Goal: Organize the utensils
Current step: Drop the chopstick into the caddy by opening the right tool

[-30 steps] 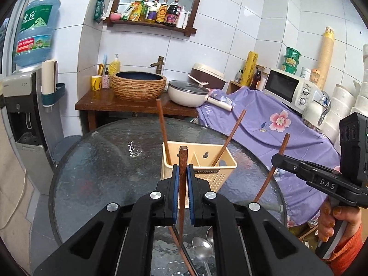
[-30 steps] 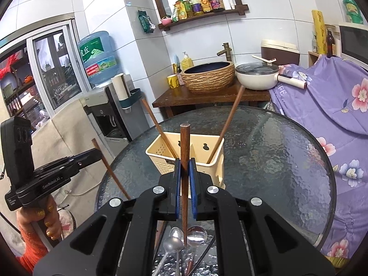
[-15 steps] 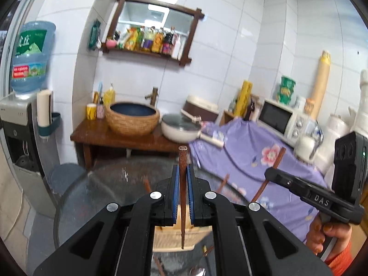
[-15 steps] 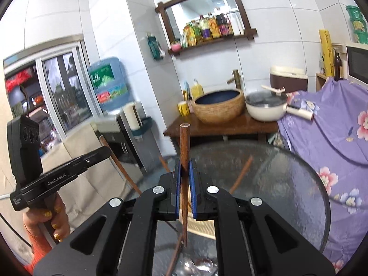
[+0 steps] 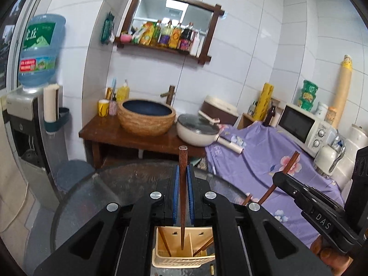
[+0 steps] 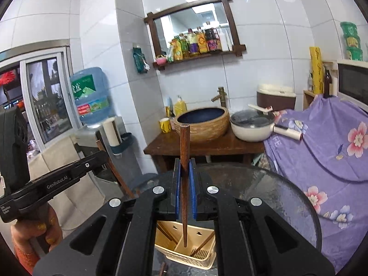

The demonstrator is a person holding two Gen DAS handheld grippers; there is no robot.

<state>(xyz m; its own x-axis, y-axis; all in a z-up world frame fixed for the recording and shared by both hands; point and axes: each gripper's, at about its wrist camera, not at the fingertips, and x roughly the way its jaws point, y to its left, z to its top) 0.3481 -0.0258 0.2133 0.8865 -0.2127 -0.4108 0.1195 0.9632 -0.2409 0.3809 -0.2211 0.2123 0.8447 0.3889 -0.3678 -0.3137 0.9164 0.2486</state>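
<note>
Both claws pinch slim brown wooden chopsticks [image 5: 182, 191] above slotted beige basket [image 5: 184, 256].

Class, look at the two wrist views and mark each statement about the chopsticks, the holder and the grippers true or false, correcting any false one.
1. Each gripper is shut on a brown chopstick. True: the left gripper clamps one chopstick and the right gripper clamps another chopstick.
2. The beige utensil holder is empty. False: two chopsticks already lean inside it.
3. Both held chopsticks hang with their lower tips over the holder. True.
4. The holder stands on the wooden side table. False: it stands on the round glass table.
5. A lidded white pan sits beside the woven basin. True.
</note>
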